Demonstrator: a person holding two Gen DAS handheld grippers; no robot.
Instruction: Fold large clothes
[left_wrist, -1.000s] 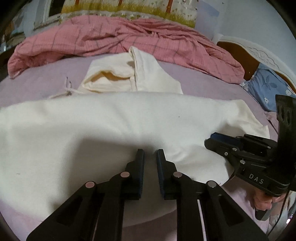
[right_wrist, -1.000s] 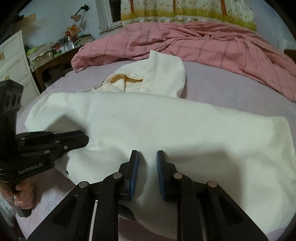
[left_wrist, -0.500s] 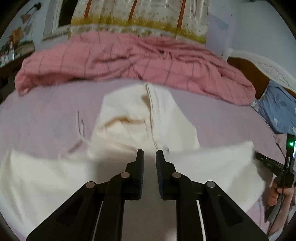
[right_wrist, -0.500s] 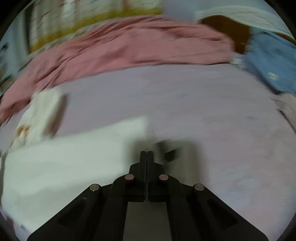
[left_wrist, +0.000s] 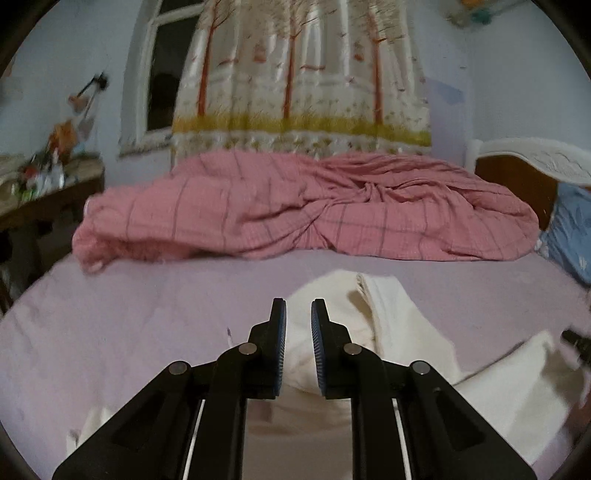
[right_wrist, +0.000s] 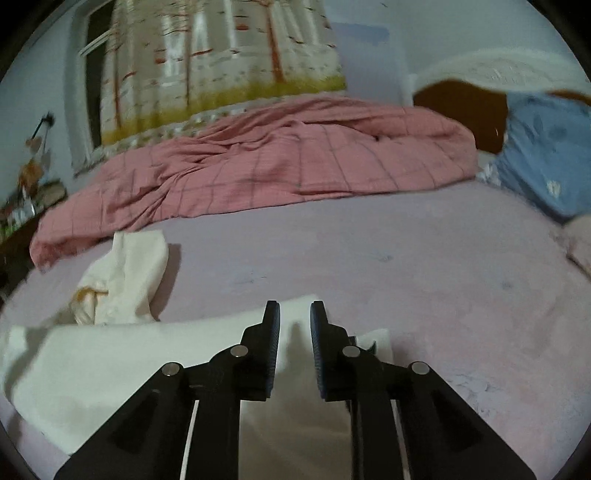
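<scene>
In the left wrist view, the left gripper (left_wrist: 297, 314) had lifted off the cream hoodie (left_wrist: 373, 332) on the lilac bed (left_wrist: 147, 295), jaws narrow and empty. In the right wrist view, the right gripper (right_wrist: 294, 314) had swung toward the hoodie's (right_wrist: 122, 354) right end, its empty jaws opening; likely the next fold's grab.

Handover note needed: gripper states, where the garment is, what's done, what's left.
Left gripper: narrow gap between jaws, nothing held.
Right gripper: jaws opening, nothing pinched.
Cream hoodie lies on the lilac bed sheet, body folded into a band below both grippers, hood sticking out toward the pink quilt.
Done: one lengthwise fold, by the look of it.
Left: fold hood in, fold again.
</scene>
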